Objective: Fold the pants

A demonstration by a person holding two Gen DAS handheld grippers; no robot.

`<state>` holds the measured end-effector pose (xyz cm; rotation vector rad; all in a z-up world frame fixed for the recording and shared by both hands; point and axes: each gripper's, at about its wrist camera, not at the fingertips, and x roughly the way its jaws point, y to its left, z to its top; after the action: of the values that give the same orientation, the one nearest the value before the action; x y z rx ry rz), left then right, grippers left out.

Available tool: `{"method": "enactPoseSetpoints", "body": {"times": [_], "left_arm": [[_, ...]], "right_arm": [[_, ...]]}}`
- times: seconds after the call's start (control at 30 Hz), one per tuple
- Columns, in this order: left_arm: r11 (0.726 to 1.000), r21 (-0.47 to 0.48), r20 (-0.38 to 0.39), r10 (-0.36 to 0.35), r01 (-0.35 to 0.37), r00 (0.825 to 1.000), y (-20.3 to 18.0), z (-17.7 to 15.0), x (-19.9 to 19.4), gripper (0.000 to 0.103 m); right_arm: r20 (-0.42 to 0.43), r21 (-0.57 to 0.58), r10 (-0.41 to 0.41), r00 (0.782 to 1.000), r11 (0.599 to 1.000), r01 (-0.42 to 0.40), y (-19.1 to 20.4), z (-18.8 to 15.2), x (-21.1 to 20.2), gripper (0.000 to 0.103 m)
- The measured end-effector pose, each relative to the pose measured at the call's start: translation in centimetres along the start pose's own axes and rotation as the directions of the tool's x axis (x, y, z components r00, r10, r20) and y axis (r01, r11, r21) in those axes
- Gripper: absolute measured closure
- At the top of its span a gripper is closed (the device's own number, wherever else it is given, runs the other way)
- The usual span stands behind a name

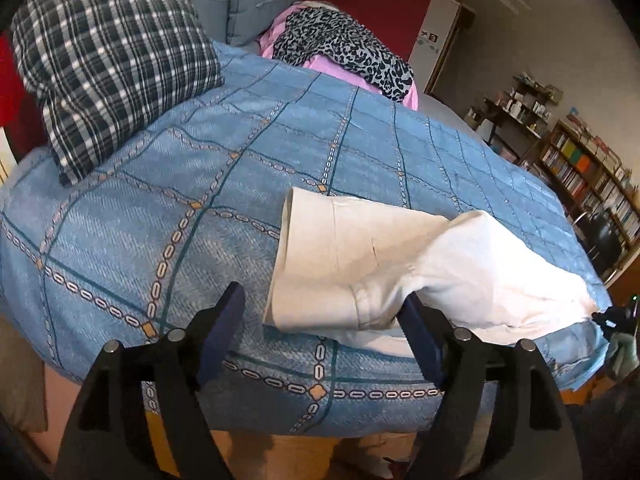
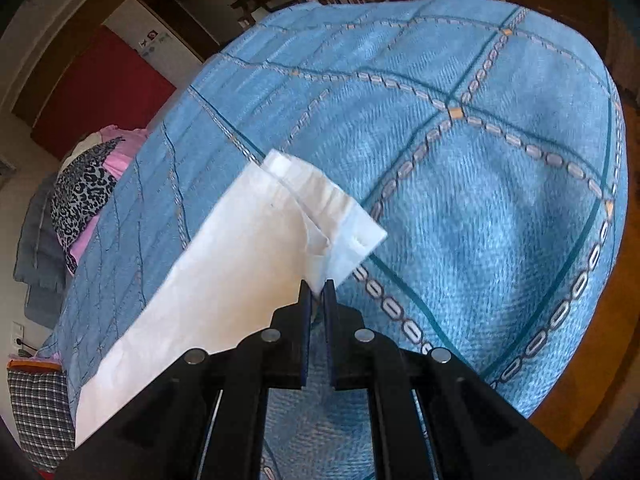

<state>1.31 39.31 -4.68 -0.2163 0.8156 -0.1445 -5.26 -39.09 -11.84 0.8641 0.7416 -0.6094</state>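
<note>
One left claw [image 1: 320, 312], jaws apart, straddling the near edge of the pants [image 1: 360, 256] without pressing. One right claw [image 2: 318, 288], clamped on a pants corner. One white pair, folded, on the bed [image 1: 160, 200] at 6 o'clock. One plaid pillow [image 1: 112, 60] at 10 o'clock; bookshelves [image 1: 592, 176] at 3 o'clock.

No text is legible; the door's [image 1: 434, 36] small stickers seem too blurred.
</note>
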Motion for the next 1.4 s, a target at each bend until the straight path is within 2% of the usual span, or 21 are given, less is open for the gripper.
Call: {"method": "enactPoseSetpoints", "body": {"times": [0.17, 0.27, 0.33, 0.37, 0.4, 0.47, 0.5, 0.63, 0.7, 0.8, 0.9, 0.97, 1.07, 1.17, 1.23, 1.27, 1.33, 1.4], "left_arm": [[1.0, 0.014, -0.006, 0.002, -0.002, 1.0, -0.6, -0.2, 0.0, 0.024], [0.999, 0.042, -0.017, 0.008, -0.007, 1.0, -0.8, -0.7, -0.1, 0.024], [0.999, 0.049, -0.02, 0.014, -0.013, 1.0, -0.6, -0.9, -0.3, 0.02], [0.999, 0.045, -0.021, 0.018, -0.017, 1.0, -0.2, -1.0, -0.6, 0.016], [0.999, 0.043, -0.02, 0.023, -0.022, 1.0, 0.1, -1.1, -0.8, 0.015], [0.998, 0.039, -0.018, 0.05, -0.049, 0.999, 0.9, -1.1, -1.2, 0.015], [0.997, 0.036, -0.014, 0.066, -0.065, 0.998, 1.3, -1.0, -1.4, 0.015], [0.997, -0.035, 0.019, 0.075, -0.074, 0.997, 3.3, 0.3, -1.9, 0.015], [0.996, -0.049, 0.02, 0.08, -0.079, 0.997, 3.4, 1.1, -1.4, 0.015], [0.997, -0.041, -0.003, 0.069, -0.069, 0.998, 2.7, 2.8, 0.6, 0.015], [0.999, -0.038, -0.042, 0.033, -0.035, 0.999, 1.6, 4.4, 3.1, 0.015], [0.999, -0.039, -0.061, 0.002, -0.005, 0.998, 0.9, 5.2, 4.7, 0.015], [1.0, -0.025, -0.062, -0.012, 0.011, 0.998, 0.0, 5.6, 5.4, 0.015], [0.999, -0.023, -0.051, -0.033, 0.032, 0.998, -0.4, 5.4, 4.7, 0.015], [0.999, -0.023, -0.05, -0.031, 0.03, 0.998, -0.5, 5.1, 4.0, 0.015], [0.999, -0.027, -0.049, -0.033, 0.031, 0.998, -0.5, 4.8, 3.5, 0.015], [0.999, -0.037, -0.05, -0.034, 0.033, 0.998, -0.3, 4.4, 2.8, 0.015], [0.997, -0.06, -0.053, -0.046, 0.043, 0.998, 0.0, 3.9, 2.0, 0.015]], "right_arm": [[0.066, -0.036, 0.029, 0.997, 0.999, -0.026, 1.1, 1.6, -2.3, 0.098], [0.04, -0.072, -0.015, 0.999, 0.997, 0.018, 1.3, 1.9, -1.8, 0.097], [0.021, -0.078, -0.052, 0.998, 0.996, 0.054, 0.9, 1.6, -1.0, 0.095], [0.009, -0.066, -0.057, 0.998, 0.996, 0.057, 0.5, 1.5, -0.7, 0.089], [0.002, -0.044, -0.079, 0.997, 0.996, 0.079, 0.0, 1.5, -0.4, 0.084], [0.011, -0.015, -0.111, 0.994, 0.994, 0.111, -0.9, 1.5, -0.3, 0.067], [0.017, -0.015, -0.121, 0.993, 0.993, 0.121, -1.0, 1.5, -0.3, 0.066], [0.133, -0.077, -0.235, 0.963, 0.966, 0.247, -0.2, 1.7, -2.3, 0.066], [0.191, -0.105, -0.253, 0.949, 0.956, 0.276, 0.6, 1.8, -3.4, 0.066], [0.232, -0.18, -0.221, 0.947, 0.947, 0.265, 2.7, 1.2, -4.1, 0.065], [0.226, -0.298, -0.151, 0.962, 0.93, 0.216, 6.3, -0.3, -3.7, 0.063], [0.199, -0.368, -0.093, 0.976, 0.916, 0.162, 8.5, -1.5, -3.1, 0.057], [0.127, -0.479, -0.002, 0.992, 0.875, 0.063, 12.3, -4.2, -2.1, 0.056], [0.042, -0.583, 0.077, 0.996, 0.811, -0.038, 16.2, -7.7, -1.5, 0.055], [-0.022, -0.657, 0.133, 0.991, 0.745, -0.115, 19.5, -10.1, -1.0, 0.05], [-0.04, -0.676, 0.149, 0.988, 0.725, -0.137, 20.4, -11.0, -1.0, 0.048], [-0.108, -0.742, 0.202, 0.973, 0.636, -0.214, 23.6, -13.6, -1.0, 0.048], [-0.168, -0.77, 0.236, 0.957, 0.576, -0.276, 25.7, -15.5, -1.0, 0.046]]}}
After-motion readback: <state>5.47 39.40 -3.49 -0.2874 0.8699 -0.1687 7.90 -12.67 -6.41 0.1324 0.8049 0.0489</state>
